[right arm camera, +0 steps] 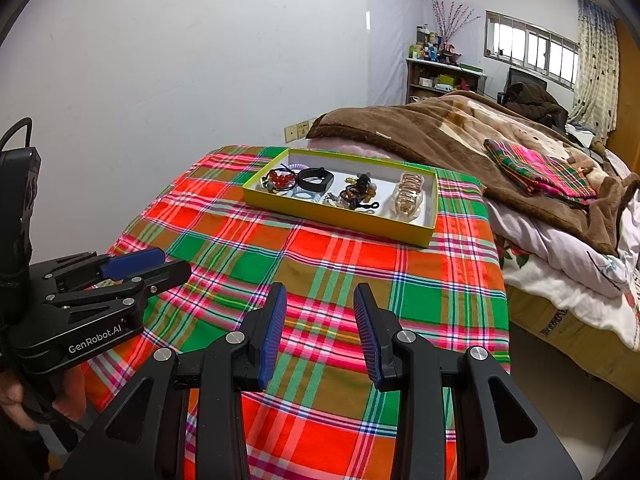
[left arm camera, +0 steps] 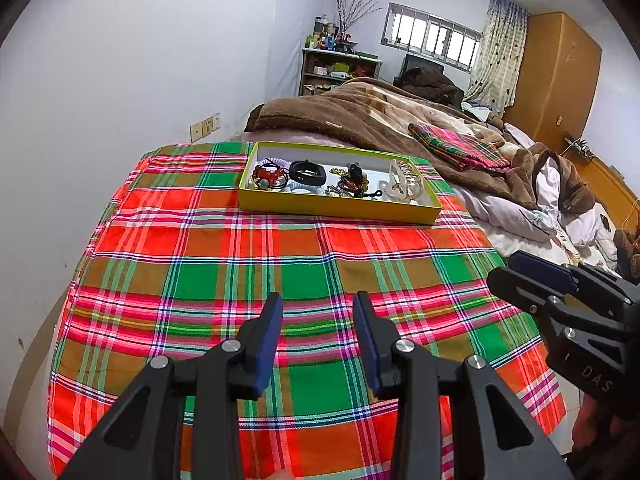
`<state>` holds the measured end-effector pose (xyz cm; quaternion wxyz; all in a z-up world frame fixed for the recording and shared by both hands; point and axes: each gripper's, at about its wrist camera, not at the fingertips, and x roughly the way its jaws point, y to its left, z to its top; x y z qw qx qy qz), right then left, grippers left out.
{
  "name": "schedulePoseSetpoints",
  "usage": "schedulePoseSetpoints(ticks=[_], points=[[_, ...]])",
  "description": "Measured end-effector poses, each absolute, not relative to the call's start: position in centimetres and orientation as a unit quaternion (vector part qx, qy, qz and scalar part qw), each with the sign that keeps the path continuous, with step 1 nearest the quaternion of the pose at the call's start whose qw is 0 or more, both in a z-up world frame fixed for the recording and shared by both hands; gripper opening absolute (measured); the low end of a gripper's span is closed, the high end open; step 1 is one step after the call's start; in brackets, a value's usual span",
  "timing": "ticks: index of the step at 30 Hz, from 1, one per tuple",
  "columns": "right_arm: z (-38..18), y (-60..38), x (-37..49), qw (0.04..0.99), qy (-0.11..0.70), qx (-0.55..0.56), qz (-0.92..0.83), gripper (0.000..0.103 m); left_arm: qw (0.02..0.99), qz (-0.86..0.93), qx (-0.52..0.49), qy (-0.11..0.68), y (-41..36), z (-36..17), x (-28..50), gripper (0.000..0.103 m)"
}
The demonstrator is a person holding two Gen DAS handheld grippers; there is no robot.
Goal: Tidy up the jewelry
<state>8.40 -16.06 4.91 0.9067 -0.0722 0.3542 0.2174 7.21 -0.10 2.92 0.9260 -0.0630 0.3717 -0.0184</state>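
Lying at upper centre of both wrist views, well ahead of both tools: yellow tray [left arm camera: 336, 210] on the plaid cloth [left arm camera: 280, 280], long axis running left to right across the frame. Holding red beads [left arm camera: 267, 174] and a black band [left arm camera: 307, 171] at its left end, a dark bead cluster [left arm camera: 352, 184] mid-tray, a clear claw clip [left arm camera: 406, 182] at its right end. Hovering low in frame: left gripper [left arm camera: 318, 308] and right gripper [right arm camera: 320, 300], both partly open, gripping nothing. Sitting roughly level with each other; judging the right one nearer the clip end, the left nearer the beads. Nothing standing between tools and tray, only bare cloth. Crowding in beyond and to the right: brown blanket [left arm camera: 360, 112], folded plaid cloth [left arm camera: 460, 146].
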Motion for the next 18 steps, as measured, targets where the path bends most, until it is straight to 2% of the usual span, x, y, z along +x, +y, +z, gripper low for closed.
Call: schedulePoseSetpoints(ticks=[18], points=[[5.0,-16.15,8.53,0.908,0.352,-0.076,0.216,0.036,0.926,-0.012,-0.06,0.372,-0.24,2.58,7.32,0.038]])
